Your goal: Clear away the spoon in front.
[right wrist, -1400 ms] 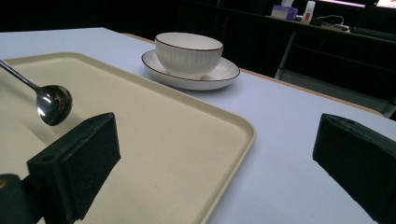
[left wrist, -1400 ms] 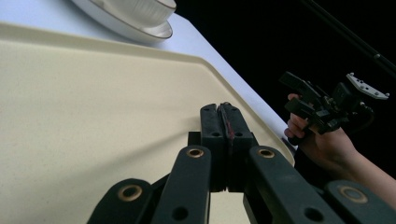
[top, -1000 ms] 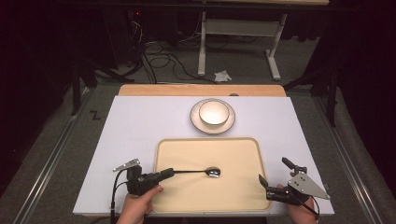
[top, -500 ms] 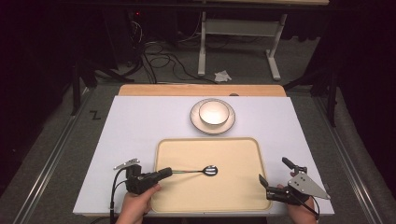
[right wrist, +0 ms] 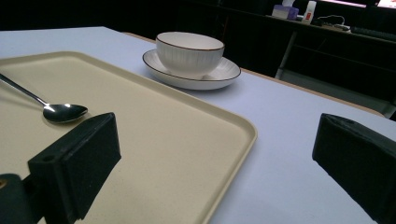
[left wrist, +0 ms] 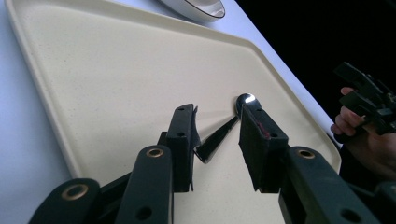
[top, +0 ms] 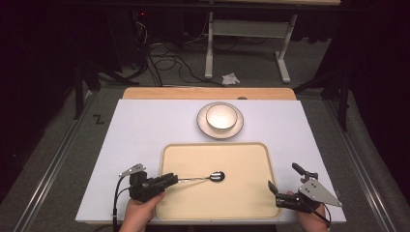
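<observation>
The left gripper (top: 170, 181) has its jaws narrowly apart around the handle of a spoon (left wrist: 223, 132) on the tray (top: 241, 159), seemingly not clamping it; the right gripper (top: 285, 181) gapes wide.

bench (top: 145, 130): white top, wooden strip at far edge | beige rectangular plastic tray (top: 251, 159): near-centre | shiny metal spoon (top: 208, 178): on tray, bowl end right, handle at left gripper (top: 167, 181) | white ceramic bowl (top: 222, 117) on white saucer (top: 203, 126): just beyond tray | right gripper (top: 283, 182): jaws apart, at tray's right edge
</observation>
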Demonstrator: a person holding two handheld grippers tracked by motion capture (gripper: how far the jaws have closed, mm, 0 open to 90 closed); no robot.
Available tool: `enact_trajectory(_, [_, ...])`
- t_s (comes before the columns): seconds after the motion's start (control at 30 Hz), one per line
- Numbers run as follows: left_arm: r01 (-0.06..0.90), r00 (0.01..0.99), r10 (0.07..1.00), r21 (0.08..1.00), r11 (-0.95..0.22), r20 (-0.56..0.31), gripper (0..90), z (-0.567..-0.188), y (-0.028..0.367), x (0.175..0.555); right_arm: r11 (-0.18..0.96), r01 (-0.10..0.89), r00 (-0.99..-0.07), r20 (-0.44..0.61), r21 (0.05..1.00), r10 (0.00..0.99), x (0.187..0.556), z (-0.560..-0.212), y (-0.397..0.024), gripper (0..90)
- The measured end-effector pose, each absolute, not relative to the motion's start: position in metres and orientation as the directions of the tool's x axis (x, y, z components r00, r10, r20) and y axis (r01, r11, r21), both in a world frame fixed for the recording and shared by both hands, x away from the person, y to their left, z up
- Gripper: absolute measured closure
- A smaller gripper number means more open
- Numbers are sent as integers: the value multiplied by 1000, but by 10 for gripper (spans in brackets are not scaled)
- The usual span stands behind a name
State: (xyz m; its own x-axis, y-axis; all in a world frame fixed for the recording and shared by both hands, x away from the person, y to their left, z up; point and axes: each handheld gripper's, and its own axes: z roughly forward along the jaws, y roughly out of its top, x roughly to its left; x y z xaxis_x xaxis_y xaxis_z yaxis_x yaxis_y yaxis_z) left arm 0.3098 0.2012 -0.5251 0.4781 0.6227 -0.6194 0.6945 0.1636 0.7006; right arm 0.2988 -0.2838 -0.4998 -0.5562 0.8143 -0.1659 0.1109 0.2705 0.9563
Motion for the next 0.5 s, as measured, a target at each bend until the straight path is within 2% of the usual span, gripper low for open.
enact_trajectory(0.27, [677, 483, 642, 719, 157, -596, 625, -522, 203, 309, 270, 110, -557, -166, 956, 814, 299, -500, -284, 15])
enact_trajectory(0.37, [666, 491, 672, 736, 122, -555, 635, -520, 202, 308, 270, 110, -557, -166, 957, 814, 299, -500, -284, 15])
enact_trajectory(0.4, [658, 499, 696, 748, 84, -517, 635, -519, 201, 308, 270, 109, -556, -166, 957, 814, 299, -500, -284, 15])
enact_trajectory(0.5, [644, 518, 747, 765, -21, -416, 764, -515, 196, 307, 269, 109, -556, -166, 957, 814, 299, -500, -284, 15])
